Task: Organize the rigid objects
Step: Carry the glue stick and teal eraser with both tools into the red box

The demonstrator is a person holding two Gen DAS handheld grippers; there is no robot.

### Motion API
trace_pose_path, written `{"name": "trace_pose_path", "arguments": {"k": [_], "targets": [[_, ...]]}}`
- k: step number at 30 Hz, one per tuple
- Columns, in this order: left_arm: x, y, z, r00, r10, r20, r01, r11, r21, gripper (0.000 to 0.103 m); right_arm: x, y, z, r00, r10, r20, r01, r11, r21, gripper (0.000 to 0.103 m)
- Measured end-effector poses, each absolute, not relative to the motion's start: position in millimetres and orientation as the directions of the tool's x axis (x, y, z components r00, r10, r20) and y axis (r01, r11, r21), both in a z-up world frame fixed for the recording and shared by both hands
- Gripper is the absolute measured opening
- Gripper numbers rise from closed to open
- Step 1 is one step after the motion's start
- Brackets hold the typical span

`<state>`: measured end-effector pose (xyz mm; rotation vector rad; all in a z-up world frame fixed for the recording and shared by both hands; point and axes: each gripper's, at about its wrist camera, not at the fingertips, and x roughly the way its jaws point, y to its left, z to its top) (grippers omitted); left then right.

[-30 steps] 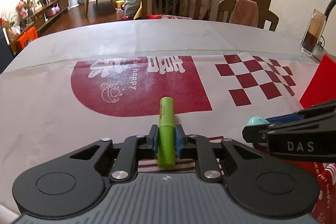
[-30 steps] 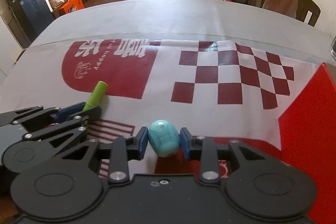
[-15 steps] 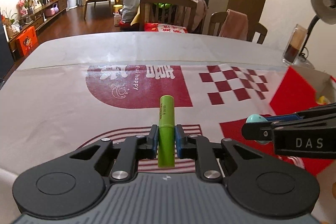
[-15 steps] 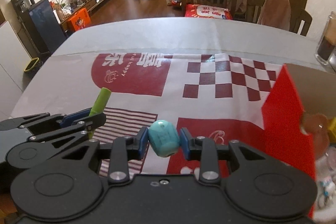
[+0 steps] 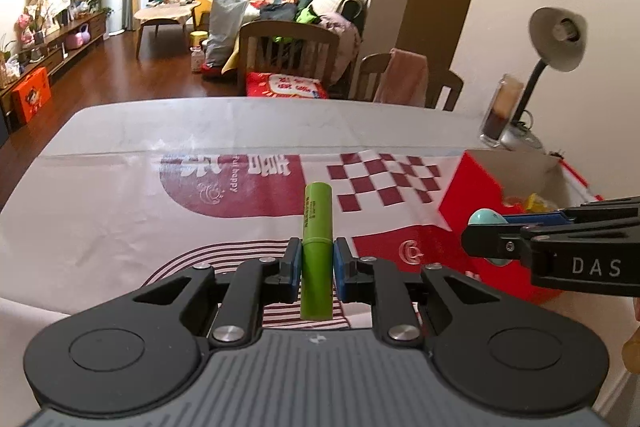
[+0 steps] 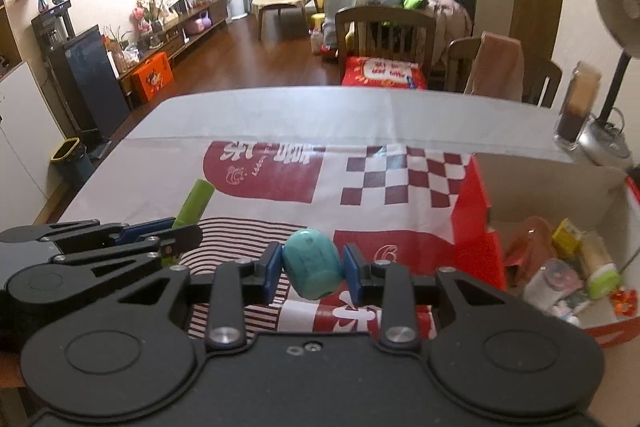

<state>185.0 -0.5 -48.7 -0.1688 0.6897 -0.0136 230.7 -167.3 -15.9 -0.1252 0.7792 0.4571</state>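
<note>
Warm, dim indoor light falls on my surface [image 5: 120,227]; fisheye bends the edges and darkens corners, the glass [image 6: 576,107] looks smeared, perhaps motion blur, and the windows are black

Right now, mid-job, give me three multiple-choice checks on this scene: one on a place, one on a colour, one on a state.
1. The open red cardboard box lies where in the right wrist view?
A. right
B. left
C. far table edge

2. The slim plastic tube in the left gripper is:
A. blue
B. green
C. white

3. The right gripper is:
A. open, empty
B. shut on nothing
C. shut on the rounded turquoise object

Answers: 1 A, the box fills the right side. 2 B, the tube is lime green. 3 C, both pads press its sides.
</note>
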Motion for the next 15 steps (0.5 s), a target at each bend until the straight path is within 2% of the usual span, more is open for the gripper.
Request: {"name": "trace_pose_path", "arguments": {"k": [7,15], "targets": [[169.9,-13.2,-19.6,0.792,-0.1,-0.602,-0.005,0.985,-0.172,0.016,220.6,-187.1,7.1,0.668,0.345,-0.659,-0.428,0.903,0.04,0.032],[187.2,-48.9,-5.8,0.788,-0.156,-0.595,0.061,0.982,-0.177,0.016,238.4,-240.4,11.3,0.698,0.313,-0.644,-0.382,0.923,0.035,0.032]]}}
